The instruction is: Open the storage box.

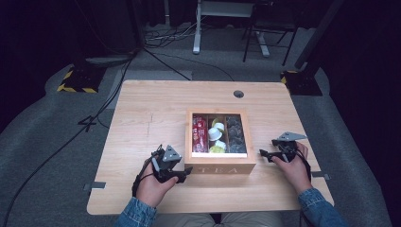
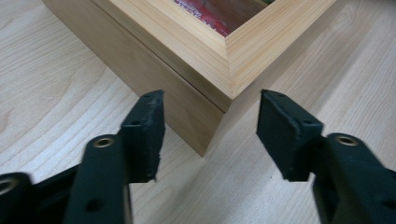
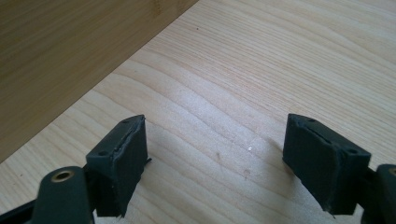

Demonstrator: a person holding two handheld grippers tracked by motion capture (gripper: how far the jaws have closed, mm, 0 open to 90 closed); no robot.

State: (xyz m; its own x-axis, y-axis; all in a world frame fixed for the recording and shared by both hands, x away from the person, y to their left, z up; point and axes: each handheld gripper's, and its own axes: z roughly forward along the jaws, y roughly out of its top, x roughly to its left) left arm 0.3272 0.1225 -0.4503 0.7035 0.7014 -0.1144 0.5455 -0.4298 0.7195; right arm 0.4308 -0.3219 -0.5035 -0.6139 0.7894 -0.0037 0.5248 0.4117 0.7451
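Note:
A wooden tea box (image 1: 220, 166) marked TEA stands in the middle of the table, its lid shut with a clear pane that shows red packets (image 1: 199, 134), pale pods (image 1: 217, 135) and dark items (image 1: 235, 134) in three columns. My left gripper (image 1: 187, 173) is open at the box's front left corner (image 2: 219, 100), which stands between the jaws a little ahead of the pads (image 2: 145, 135). My right gripper (image 1: 263, 153) is open just right of the box, low over the bare table; the box's side wall (image 3: 70, 56) lies to its left. Nothing is held.
The light wooden table (image 1: 142, 118) has a round cable hole (image 1: 239, 93) at the back right. Cables and stand feet lie on the grey floor behind it. Bare table surface lies left and right of the box.

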